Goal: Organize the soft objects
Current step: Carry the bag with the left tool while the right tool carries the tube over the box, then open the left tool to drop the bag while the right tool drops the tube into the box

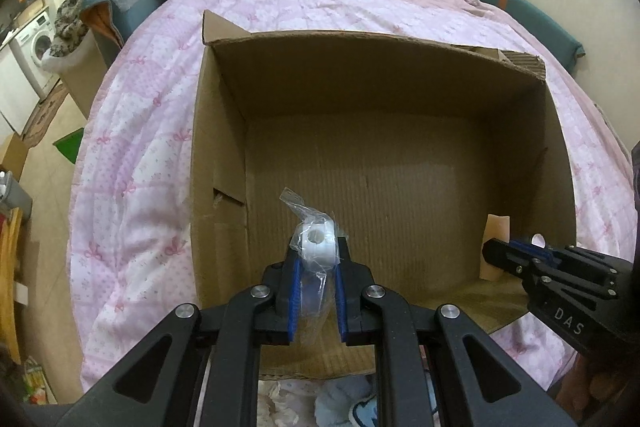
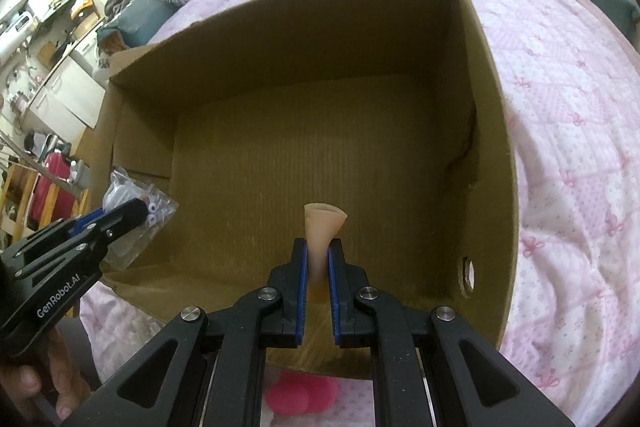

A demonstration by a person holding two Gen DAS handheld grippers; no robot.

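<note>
Gripping a clear plastic bag (image 1: 316, 247) with a white ring-shaped piece inside it, the left tongs (image 1: 316, 267) are held over the near part of an open cardboard box (image 1: 218, 155). The bag is pinched between the blue pads (image 1: 295, 291), and its crumpled top stands up past the fingertips. In the right wrist view the same bag (image 2: 140, 211) is seen at the box's near left corner, clamped by the left tongs (image 2: 132, 213), with small white round pieces visible through the plastic.

The right tongs (image 2: 318, 259) are clenched on a soft beige piece (image 2: 324, 227), which is squeezed narrow between the pads and flares out above them. It is held above the box floor (image 2: 320, 147), near the front wall. From the left wrist view the beige piece (image 1: 496, 227) is seen upright by the box's right wall, with the right tongs (image 1: 500, 253) on it.

The box (image 2: 492, 107) is set on a bed covered by a pink quilt (image 1: 136, 147). A pink round thing (image 2: 300, 395) lies on the quilt just before the box.
</note>
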